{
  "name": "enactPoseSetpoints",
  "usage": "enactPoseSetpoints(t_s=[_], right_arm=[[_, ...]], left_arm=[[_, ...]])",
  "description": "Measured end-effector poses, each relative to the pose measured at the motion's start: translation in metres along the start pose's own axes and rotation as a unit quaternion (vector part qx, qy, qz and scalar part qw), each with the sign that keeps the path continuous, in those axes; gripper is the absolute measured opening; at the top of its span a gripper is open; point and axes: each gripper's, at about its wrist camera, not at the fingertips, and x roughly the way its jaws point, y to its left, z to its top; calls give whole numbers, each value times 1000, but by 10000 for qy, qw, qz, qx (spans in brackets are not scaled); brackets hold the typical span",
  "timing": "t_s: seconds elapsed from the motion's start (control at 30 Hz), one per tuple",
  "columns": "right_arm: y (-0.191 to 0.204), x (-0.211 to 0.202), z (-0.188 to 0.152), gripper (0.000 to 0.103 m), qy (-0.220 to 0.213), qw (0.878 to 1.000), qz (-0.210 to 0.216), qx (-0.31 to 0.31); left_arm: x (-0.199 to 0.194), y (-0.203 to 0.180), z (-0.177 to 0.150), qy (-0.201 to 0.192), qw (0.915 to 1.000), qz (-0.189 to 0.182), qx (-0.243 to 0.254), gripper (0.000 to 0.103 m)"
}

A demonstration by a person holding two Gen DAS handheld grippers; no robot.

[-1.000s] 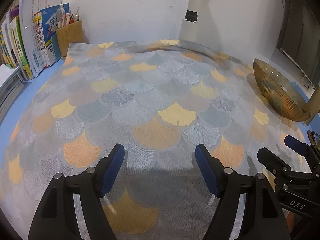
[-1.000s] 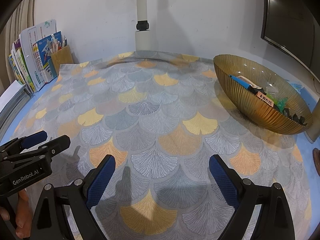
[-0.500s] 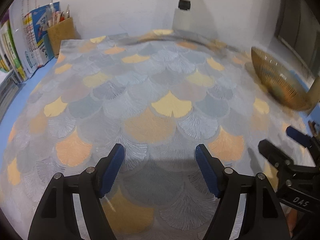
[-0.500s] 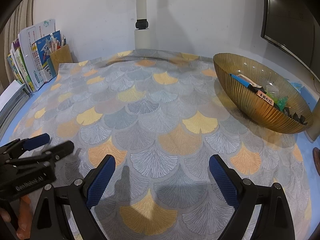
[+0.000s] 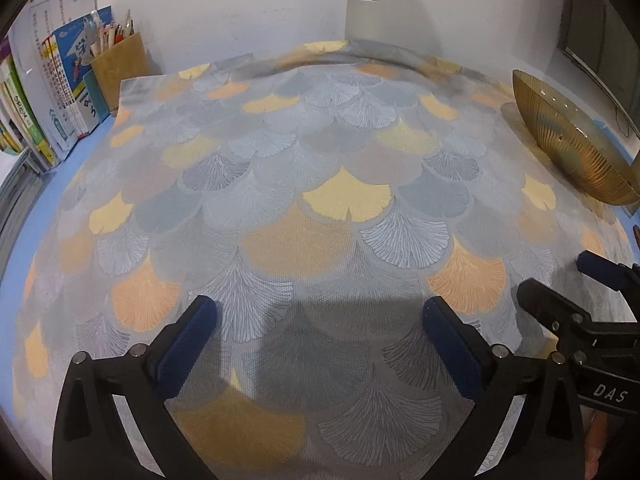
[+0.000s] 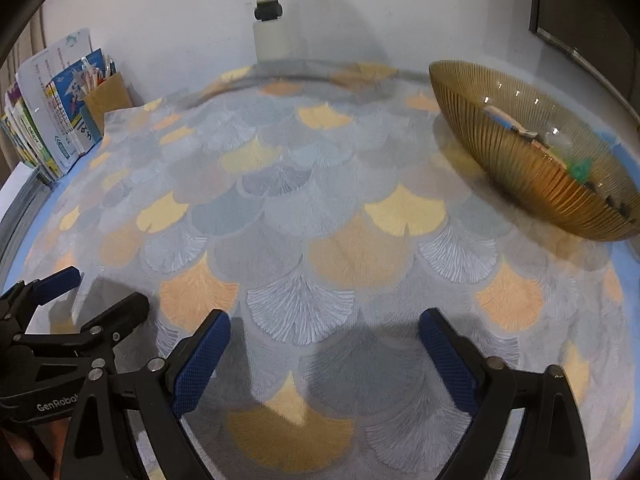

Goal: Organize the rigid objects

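Note:
An amber ribbed glass bowl (image 6: 532, 168) stands at the right on the fan-patterned cloth (image 6: 320, 208). It holds several small items, among them a blue pen (image 6: 508, 120) and a green piece (image 6: 578, 168). In the left wrist view the bowl (image 5: 568, 148) sits at the far right. My left gripper (image 5: 320, 316) is open and empty above the near cloth; it also shows at the lower left of the right wrist view (image 6: 104, 292). My right gripper (image 6: 324, 332) is open and empty; it shows at the right edge of the left wrist view (image 5: 560, 276).
A wooden pen holder (image 5: 118, 64) and upright books (image 5: 60, 92) stand at the back left. A white post with a black clamp (image 6: 266, 12) rises at the back wall. A dark monitor (image 6: 588, 12) hangs at the upper right. Stacked papers (image 5: 16, 188) lie at the left edge.
Both views have shifted: the left gripper has tilted and moved a little, and the right view has swung so the bowl sits further right and blurred. Both grippers stay open and empty.

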Motion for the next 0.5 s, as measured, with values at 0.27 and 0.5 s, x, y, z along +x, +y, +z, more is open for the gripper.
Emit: enactPoseSetpoints(t_s=[0.27,0.5], right_arm=[[3,6,0,103,155,9996,-209,-99],[2,6,0,103,154,9996,-204,-103]], left_arm=[[3,4,4,8,10000,59,-79,103],[4,5,5,8,10000,0,-14,103]])
